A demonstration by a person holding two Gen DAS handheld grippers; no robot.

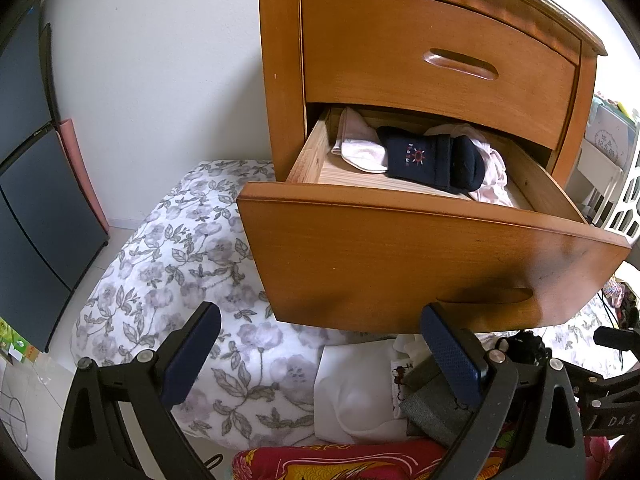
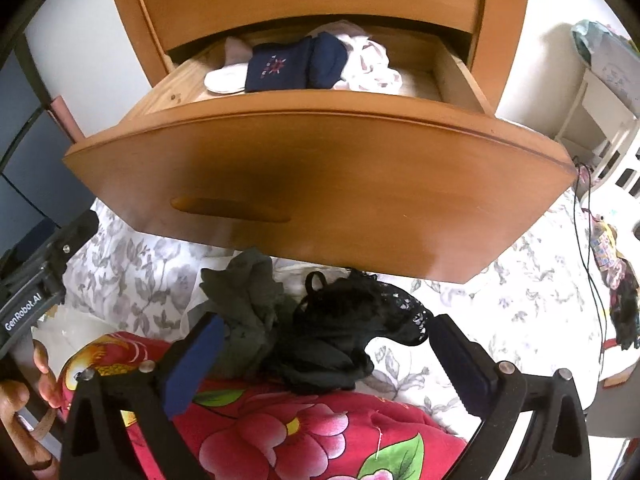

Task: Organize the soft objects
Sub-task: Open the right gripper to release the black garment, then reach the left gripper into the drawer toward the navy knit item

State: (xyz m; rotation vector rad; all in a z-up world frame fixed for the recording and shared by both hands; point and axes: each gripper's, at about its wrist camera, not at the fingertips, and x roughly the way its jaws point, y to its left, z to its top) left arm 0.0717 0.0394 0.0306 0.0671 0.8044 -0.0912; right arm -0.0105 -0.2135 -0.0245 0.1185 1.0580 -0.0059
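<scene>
A wooden nightstand has its lower drawer (image 1: 420, 248) pulled open; it also shows in the right wrist view (image 2: 320, 184). Inside lie a navy sock bundle (image 1: 432, 160), a pale pink sock (image 1: 360, 148) and pale pink cloth (image 1: 494, 178). My left gripper (image 1: 320, 344) is open and empty below the drawer front, over white cloth (image 1: 352, 396) and a grey sock (image 1: 432, 404). My right gripper (image 2: 328, 344) is open, its fingers either side of a black lace garment (image 2: 352, 332) and an olive-grey sock (image 2: 248, 300) on the bed.
A floral grey-and-white quilt (image 1: 172, 264) covers the bed. A red flowered cloth (image 2: 288, 436) lies at the near edge. A dark cabinet (image 1: 28, 200) stands left, white shelving (image 2: 600, 128) right. The upper drawer (image 1: 432, 56) is shut.
</scene>
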